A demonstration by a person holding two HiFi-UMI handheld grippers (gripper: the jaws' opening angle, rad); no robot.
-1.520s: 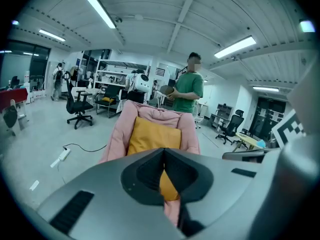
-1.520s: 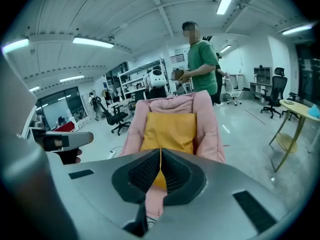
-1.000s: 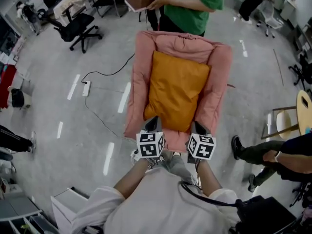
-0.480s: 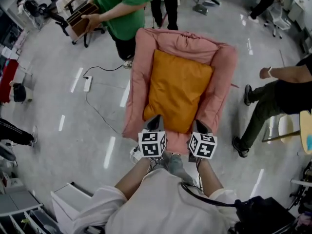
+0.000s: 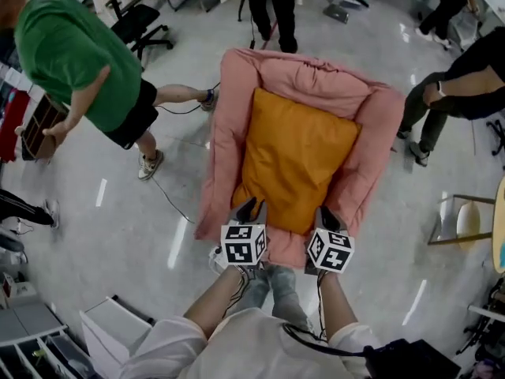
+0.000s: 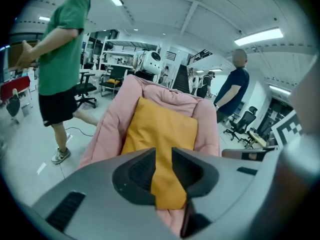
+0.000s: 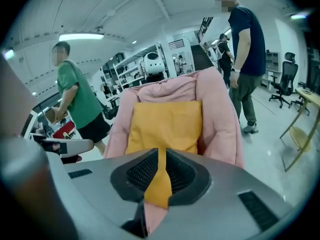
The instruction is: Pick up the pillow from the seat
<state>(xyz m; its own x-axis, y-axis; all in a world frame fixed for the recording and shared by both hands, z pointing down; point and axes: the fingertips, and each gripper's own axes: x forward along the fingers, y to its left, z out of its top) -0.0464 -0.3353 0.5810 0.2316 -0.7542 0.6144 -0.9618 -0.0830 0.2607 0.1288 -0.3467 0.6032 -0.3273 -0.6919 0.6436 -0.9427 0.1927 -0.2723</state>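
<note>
place: lab-office | evidence: office chairs (image 5: 140,24), shelving racks (image 6: 118,56), ceiling strip lights (image 6: 257,36)

- person in green shirt (image 5: 75,61) and black shorts, mid-stride at the left, carrying a brown box (image 5: 35,129) low at the side
- person in dark top (image 5: 458,93) at the right, bent forward
- legs of a 3rd person (image 5: 272,6) at the top edge
- black office chair (image 5: 138,22) behind the green-shirted person
- wooden chair (image 5: 458,221) at the right edge
- white cabinet (image 5: 110,330) at the lower left
- white tape marks (image 5: 175,243) on the shiny grey floor
- ceiling strip light (image 6: 263,35), lit
</note>
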